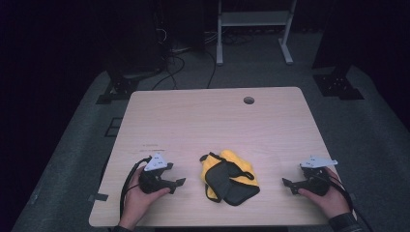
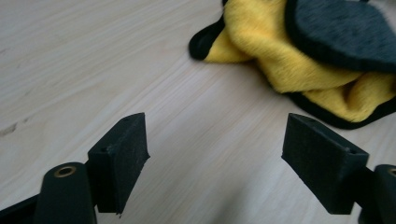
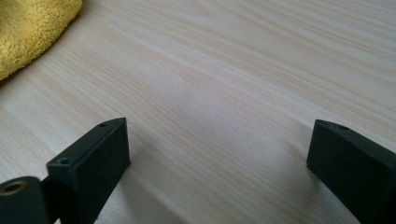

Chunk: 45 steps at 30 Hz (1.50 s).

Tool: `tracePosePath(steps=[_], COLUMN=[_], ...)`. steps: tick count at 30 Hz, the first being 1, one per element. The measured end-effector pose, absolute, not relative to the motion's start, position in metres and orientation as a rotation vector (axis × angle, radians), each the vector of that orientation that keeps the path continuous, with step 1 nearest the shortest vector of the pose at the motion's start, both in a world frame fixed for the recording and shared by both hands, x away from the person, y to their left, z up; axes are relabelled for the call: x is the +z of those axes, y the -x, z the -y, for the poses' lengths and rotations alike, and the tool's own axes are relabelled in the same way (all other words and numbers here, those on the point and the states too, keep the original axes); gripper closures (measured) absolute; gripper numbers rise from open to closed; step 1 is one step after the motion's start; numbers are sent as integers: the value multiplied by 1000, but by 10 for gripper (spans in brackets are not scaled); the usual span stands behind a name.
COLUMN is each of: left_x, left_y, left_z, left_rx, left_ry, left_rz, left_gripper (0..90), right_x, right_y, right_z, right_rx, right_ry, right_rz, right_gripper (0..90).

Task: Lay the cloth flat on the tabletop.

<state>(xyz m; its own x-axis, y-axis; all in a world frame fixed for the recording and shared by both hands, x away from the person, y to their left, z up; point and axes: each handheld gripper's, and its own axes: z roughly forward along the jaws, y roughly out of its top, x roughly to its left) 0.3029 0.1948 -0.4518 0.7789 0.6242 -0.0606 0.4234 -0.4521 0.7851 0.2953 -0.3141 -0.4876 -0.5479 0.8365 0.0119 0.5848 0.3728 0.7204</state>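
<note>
A crumpled yellow cloth with black trim and a grey underside (image 1: 228,176) lies near the front middle of the wooden table (image 1: 203,121). My left gripper (image 1: 178,183) rests on the table to the cloth's left, pointing toward it, jaws open and empty. In the left gripper view the cloth (image 2: 299,56) lies ahead at the upper right of the open gripper (image 2: 215,158). My right gripper (image 1: 288,185) sits to the cloth's right, also open with nothing between its jaws. The right gripper view shows the open gripper (image 3: 219,158) over bare wood, with a yellow corner of the cloth (image 3: 28,28) at the upper left.
A round cable hole (image 1: 249,100) sits near the table's far edge. Beyond the table stand a white frame (image 1: 254,29) and black stands on a dark carpeted floor. A person's hands hold both grippers at the table's front edge.
</note>
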Motion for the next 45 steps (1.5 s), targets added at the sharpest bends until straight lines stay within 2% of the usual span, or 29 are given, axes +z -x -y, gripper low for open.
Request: tracePosePath(steps=[6,7,10,17,24,34,38,41,43,44,45], left_x=[-444,-442,-439,-438,-438,-447,-451,-453,-454,-454,-453], left_y=[-301,-300,-299,-305,-311,-321,-322,-322,-321,-321,-320], left_z=[-182,-177,-168,-147,-130,-112,-109,-106,-104,-104,-105], left_rx=[261,242,216,171,153,101,91,79,96,96,98], left_ry=[-2104,-2101,-2095,-2104,-2110,-2134,-2146,-2158,-2169,-2169,-2161], left_rz=[-734,-720,-689,-649,-625,-615,-615,-603,-597,-597,-592], left_gripper=[252,260,293,359,354,363,382,428,550,589,642], right_x=[-488,-482,-477,-460,-455,-450,-452,-456,-459,-459,-459], right_y=[-297,-296,-297,-296,-303,-312,-316,-320,-322,-322,-323], right_z=[313,314,310,292,259,207,194,186,179,179,178], right_rx=[981,980,976,1143,1211,1324,1310,1299,1279,1279,1269], right_ry=[-1236,-1238,-1242,-1136,-1037,-889,-870,-848,-838,-838,-836], right_rz=[-2283,-2291,-2321,-2332,-2416,-2505,-2527,-2546,-2564,-2564,-2561], right_gripper=[74,273,338,392,414,507,519,552,614,614,692])
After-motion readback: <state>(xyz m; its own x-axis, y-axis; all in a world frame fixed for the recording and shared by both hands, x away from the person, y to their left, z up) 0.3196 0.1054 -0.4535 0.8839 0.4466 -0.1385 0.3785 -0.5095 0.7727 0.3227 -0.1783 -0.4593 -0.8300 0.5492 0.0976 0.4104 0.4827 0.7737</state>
